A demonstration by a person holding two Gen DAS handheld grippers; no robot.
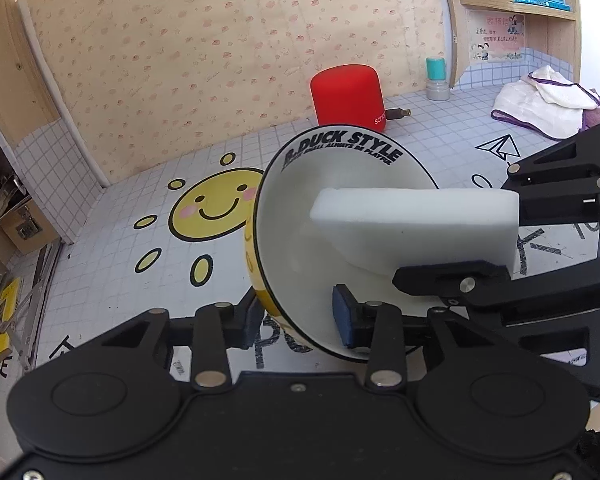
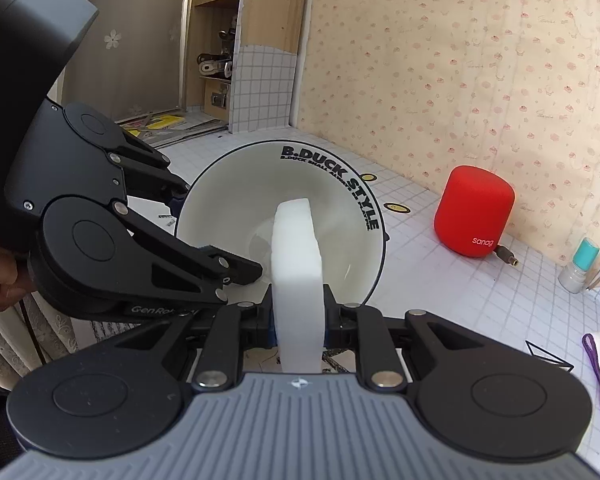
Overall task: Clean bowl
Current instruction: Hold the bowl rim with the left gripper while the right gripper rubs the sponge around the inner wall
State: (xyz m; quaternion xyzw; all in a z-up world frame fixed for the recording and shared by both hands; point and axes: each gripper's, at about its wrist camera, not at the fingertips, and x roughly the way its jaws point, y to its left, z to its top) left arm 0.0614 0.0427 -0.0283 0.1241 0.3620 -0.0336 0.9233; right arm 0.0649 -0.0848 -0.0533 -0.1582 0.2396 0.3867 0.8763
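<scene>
White sponge [image 2: 298,280] inside tilted bowl [image 2: 236,200]

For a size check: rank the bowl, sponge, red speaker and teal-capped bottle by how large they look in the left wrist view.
1. bowl
2. sponge, though nearness to the camera may inflate it
3. red speaker
4. teal-capped bottle, farthest away, so its true size is unsure
</scene>
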